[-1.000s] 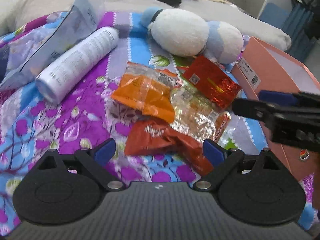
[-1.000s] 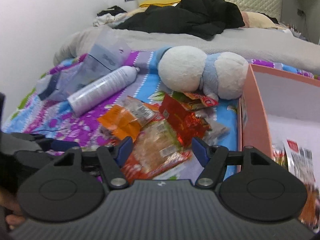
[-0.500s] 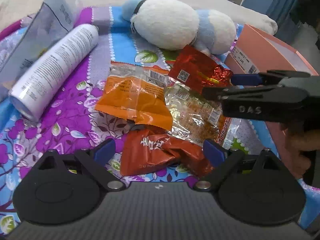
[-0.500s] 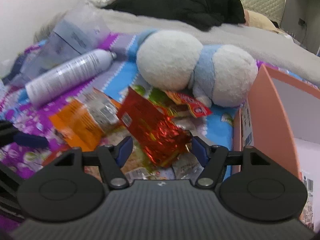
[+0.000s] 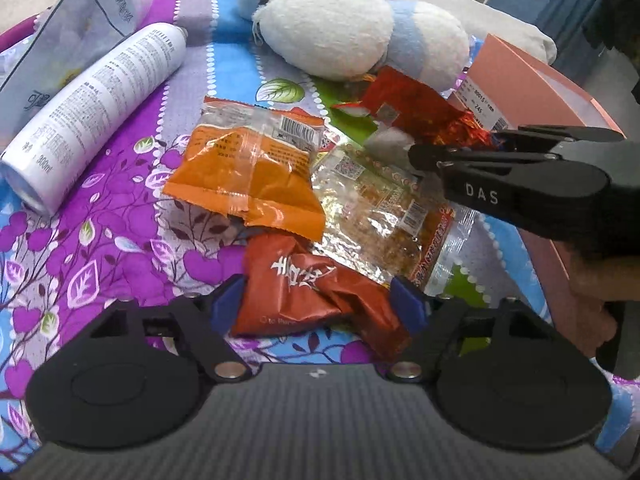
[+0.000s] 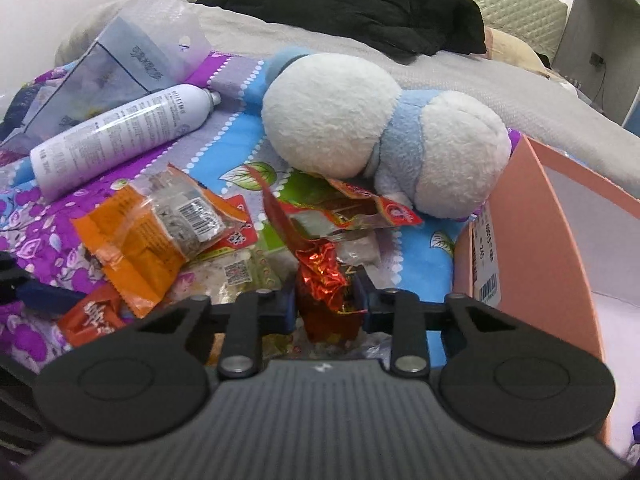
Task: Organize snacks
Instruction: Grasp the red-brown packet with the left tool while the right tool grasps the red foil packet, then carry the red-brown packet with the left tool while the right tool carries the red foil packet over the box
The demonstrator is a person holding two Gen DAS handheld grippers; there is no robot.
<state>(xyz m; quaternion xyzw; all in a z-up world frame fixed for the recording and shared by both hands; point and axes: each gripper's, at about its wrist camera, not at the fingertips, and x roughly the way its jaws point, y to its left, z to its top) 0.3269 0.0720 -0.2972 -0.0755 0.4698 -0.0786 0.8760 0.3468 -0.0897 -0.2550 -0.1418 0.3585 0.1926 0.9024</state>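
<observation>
both grippers closing: right gripper (image 6: 326, 304) pinching foil packet (image 6: 324, 280) (beside box edge (image 6: 520, 216)), left gripper (image 5: 316, 304) astride red packet (image 5: 304, 292).

The bed (image 6: 500, 76) carries snack packets (image 5: 248, 172), a spray can (image 5: 100, 116), a plush toy (image 6: 380, 136) and a box (image 6: 532, 224).

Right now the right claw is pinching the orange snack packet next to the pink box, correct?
Not quite. The right claw is closing on the shiny red foil packet, not the orange packet, which lies loose further left. The right wrist view shows it. The pink box is indeed beside it.
</observation>
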